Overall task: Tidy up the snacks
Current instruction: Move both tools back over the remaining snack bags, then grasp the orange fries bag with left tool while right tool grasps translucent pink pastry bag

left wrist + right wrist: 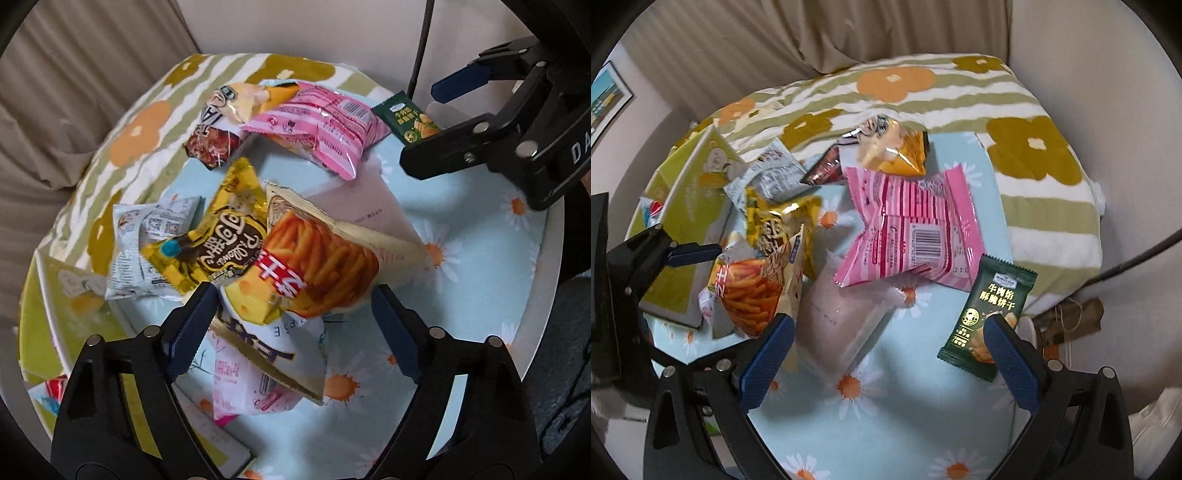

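Observation:
Several snack packets lie in a heap on a pale blue daisy cloth (454,295). My left gripper (295,325) is open, its fingers either side of an orange fries bag (325,266); a yellow bag (225,236) and a white packet (147,236) lie to its left. My right gripper (890,347) is open above a frosted pink pouch (834,321). A dark green biscuit packet (993,314) lies by its right finger, and a pink striped bag (916,232) lies beyond. The right gripper also shows in the left wrist view (432,125), by the green packet (406,118).
A green and white flowered blanket (1034,155) lies behind the cloth. A yellow-green box (690,206) stands at the left. An orange chip bag (894,147) and a dark red packet (214,144) lie at the far side. A black cable (421,48) hangs at the right.

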Demonstrator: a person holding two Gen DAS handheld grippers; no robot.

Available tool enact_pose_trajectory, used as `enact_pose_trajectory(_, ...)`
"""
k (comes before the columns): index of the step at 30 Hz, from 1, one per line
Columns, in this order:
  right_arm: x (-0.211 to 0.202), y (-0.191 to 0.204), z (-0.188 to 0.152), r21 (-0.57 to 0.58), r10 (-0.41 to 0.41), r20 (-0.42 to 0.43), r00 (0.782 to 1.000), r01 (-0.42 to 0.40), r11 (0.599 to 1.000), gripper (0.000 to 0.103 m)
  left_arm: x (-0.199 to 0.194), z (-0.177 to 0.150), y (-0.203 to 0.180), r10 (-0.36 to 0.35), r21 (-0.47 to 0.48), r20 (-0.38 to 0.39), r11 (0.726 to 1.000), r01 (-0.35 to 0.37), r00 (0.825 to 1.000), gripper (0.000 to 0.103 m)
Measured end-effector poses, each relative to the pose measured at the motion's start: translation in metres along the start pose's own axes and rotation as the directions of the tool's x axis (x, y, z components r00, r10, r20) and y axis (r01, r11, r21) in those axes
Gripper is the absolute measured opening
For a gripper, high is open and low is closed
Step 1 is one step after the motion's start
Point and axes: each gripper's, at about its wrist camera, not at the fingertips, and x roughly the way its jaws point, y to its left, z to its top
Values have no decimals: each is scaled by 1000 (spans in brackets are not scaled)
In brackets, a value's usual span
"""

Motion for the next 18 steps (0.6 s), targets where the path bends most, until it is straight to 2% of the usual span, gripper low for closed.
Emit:
enact_pose_trajectory(6, 13, 3, -1, 50, -29, -26, 999, 31, 998, 102, 10, 0, 10, -30, -16, -6, 999, 30, 1000, 82)
enact_pose_trajectory(9, 19, 5, -2, 57, -36, -32, 999, 38, 998, 102, 16, 2, 8, -20, 13, -9, 1000, 20, 1000, 81)
enact_pose_trajectory(11, 22, 5, -2, 66, -32, -36, 999, 34, 997, 102, 18, 3, 8, -14, 27, -8, 1000, 14, 1000, 75)
enact_pose_trajectory(12, 23, 5, -2, 68, -33, -37, 999, 36, 997, 102, 18, 3, 8, -12, 32, -7, 999, 12, 1000, 69)
enact_pose_trajectory(13, 24, 5, -2, 71, -35, -37, 999, 37, 997, 102, 19, 4, 9, -27, 37, -12, 999, 28, 1000, 58)
enact_pose_trajectory(15, 25, 5, -1, 82, -32, -34, 999, 34, 996, 102, 20, 4, 10, -3, 46, -15, 999, 4, 1000, 48)
enact_pose_trajectory(18, 27, 8, 2, 88, -31, -27, 999, 33, 996, 102, 20, 3, 13, -14, 38, -31, 999, 15, 999, 43)
